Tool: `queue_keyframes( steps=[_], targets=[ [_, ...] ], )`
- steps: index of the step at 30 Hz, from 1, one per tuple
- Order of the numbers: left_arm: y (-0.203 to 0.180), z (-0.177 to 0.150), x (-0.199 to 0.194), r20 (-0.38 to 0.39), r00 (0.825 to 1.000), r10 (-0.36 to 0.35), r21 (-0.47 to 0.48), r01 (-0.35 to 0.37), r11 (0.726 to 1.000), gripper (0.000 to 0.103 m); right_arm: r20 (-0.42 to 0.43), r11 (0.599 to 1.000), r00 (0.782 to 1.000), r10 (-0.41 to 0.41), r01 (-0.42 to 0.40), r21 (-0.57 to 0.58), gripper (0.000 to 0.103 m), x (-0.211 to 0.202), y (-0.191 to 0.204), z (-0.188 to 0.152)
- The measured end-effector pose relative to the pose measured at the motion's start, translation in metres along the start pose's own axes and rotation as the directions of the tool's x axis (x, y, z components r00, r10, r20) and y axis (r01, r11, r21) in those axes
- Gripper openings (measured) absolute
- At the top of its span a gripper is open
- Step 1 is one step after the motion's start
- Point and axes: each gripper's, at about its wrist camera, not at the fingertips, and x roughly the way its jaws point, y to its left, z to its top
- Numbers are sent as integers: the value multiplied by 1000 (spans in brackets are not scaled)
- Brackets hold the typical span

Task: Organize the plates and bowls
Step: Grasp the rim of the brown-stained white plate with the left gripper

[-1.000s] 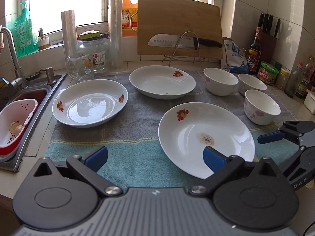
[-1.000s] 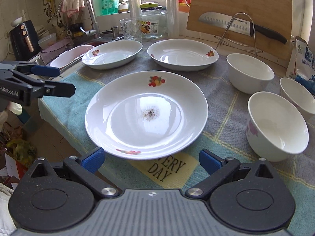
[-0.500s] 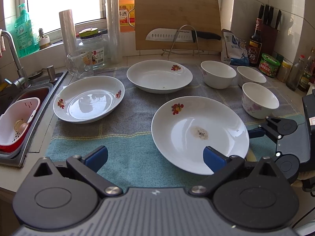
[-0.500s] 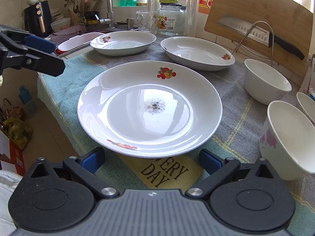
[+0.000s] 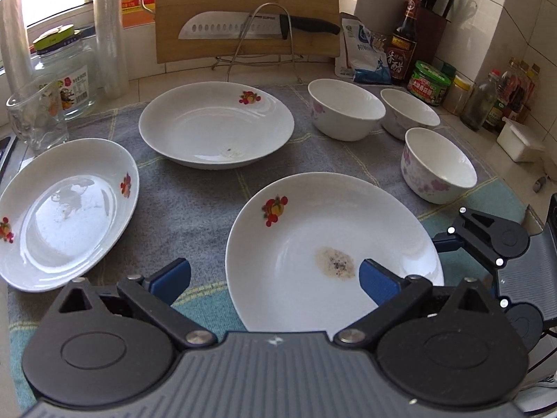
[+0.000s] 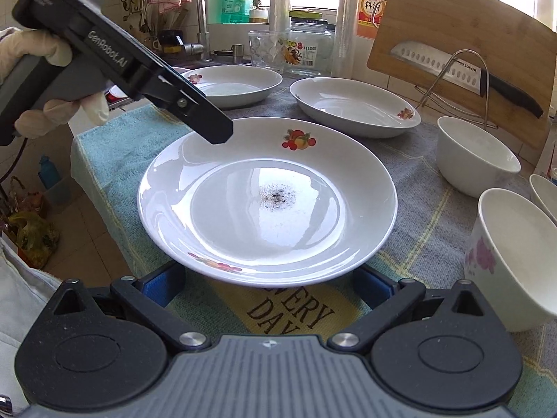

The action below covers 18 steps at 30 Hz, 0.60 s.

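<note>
Both cameras sit low and close, looking across the round white speckled plate (image 5: 334, 254) (image 6: 268, 198) from different sides.

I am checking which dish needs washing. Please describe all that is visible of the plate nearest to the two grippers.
The nearest plate is white, glossy, ceramic-looking, round and shallow, with fruit prints on its rim. A speckled dark residue sits at its centre. It lies flat on the towel, apart from the other dishes. The right gripper is open at its near edge; the left gripper hovers open over it.
</note>
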Motion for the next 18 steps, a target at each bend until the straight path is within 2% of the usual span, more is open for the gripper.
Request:
queue_keyframes(
  steps=[4, 8, 12, 18],
  targets=[
    [7, 12, 21, -68, 995, -68, 60, 73, 996, 102, 36, 1000, 999, -19, 18, 18, 103, -1, 2, -5],
    [14, 22, 38, -138, 980, -140, 86, 153, 985, 102, 49, 999, 998, -41, 39, 37, 103, -1, 3, -6],
    [17, 30, 48, -202, 960, -194, 115, 220, 969, 102, 36, 998, 998, -48, 47, 41, 103, -1, 4, -3],
    [24, 43, 61, -297, 911, -287, 97, 327, 940, 100, 23, 998, 999, -47, 46, 39, 103, 1, 4, -1]
  ],
)
